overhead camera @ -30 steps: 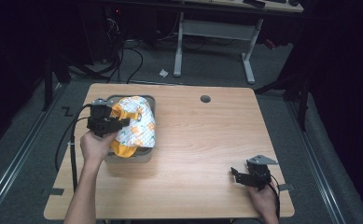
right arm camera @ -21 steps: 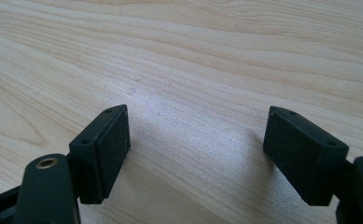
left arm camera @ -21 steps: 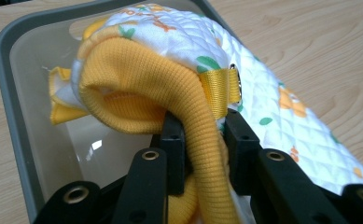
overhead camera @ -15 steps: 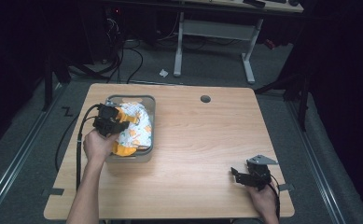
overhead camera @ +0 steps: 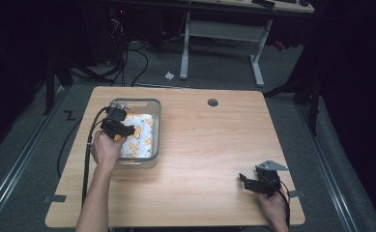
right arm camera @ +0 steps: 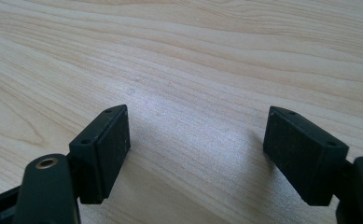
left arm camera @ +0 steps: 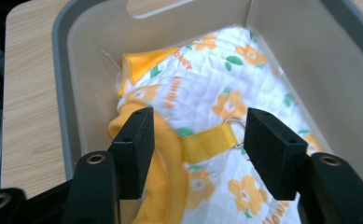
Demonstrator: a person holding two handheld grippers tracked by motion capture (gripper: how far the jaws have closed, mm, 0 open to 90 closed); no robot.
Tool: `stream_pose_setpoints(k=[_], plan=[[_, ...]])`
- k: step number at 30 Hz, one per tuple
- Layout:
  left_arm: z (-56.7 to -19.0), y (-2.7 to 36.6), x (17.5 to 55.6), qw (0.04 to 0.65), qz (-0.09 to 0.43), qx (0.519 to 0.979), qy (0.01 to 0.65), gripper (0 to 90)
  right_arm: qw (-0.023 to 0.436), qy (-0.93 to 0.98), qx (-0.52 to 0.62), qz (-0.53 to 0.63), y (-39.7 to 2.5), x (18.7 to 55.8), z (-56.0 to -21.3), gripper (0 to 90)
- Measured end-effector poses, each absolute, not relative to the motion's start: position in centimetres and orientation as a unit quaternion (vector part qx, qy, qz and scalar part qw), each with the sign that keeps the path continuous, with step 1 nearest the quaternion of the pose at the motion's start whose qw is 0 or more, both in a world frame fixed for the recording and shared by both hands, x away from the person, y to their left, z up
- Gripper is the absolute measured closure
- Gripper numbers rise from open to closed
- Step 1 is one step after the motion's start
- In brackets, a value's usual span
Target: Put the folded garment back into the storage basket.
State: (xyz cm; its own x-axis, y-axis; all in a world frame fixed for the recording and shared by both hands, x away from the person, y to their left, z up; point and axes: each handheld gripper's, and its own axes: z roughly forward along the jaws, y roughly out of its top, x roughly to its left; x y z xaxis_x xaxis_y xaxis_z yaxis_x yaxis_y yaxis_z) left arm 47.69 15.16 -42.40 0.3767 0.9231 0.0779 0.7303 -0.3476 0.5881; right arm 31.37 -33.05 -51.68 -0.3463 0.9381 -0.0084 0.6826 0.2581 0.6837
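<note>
- The wooden table carried a grey plastic bin on its left half, near the far edge.
- A quilted white cloth item with orange flowers lay inside the bin, covering most of the floor; its yellow ribbed edge and a yellow strap with a small metal ring were visible in the left gripper view.
- The left gripper was held over the left part of the bin, its cable trailing back along the forearm and off the table edge.
- In the left gripper view, the left gripper stood released, jaws spread to either side of the yellow strap; the left jaw appeared to be against the yellow ribbed edge, but firm contact could not be confirmed.
- The bin's walls rose on both sides of the left gripper's jaws, with a handle cut-out in the far wall.
- The right gripper rested low over the near right part of the table, well apart from the bin.
- In the right gripper view, the right gripper was released, jaws wide apart with bare wood grain between them.
- A round cable port sat in the table near the far edge.
- A desk frame with white legs stood on the floor beyond the table, with cables on the floor near it.
</note>
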Motion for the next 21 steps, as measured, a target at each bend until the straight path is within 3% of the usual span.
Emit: stream_pose_setpoints(k=[9, 21], plan=[[-41.7, 15.2, 45.8, 0.311, 0.177, 0.780, 0.513, 41.1, 0.214, 0.764, 0.529, 0.299, -33.1, 31.4, -51.7, 23.1], [-40.9, 15.0, 43.3, 0.367, 0.156, 0.767, 0.503, 39.9, 0.214, 0.764, 0.530, 0.299, -33.1, 31.4, -51.7, 23.2]])
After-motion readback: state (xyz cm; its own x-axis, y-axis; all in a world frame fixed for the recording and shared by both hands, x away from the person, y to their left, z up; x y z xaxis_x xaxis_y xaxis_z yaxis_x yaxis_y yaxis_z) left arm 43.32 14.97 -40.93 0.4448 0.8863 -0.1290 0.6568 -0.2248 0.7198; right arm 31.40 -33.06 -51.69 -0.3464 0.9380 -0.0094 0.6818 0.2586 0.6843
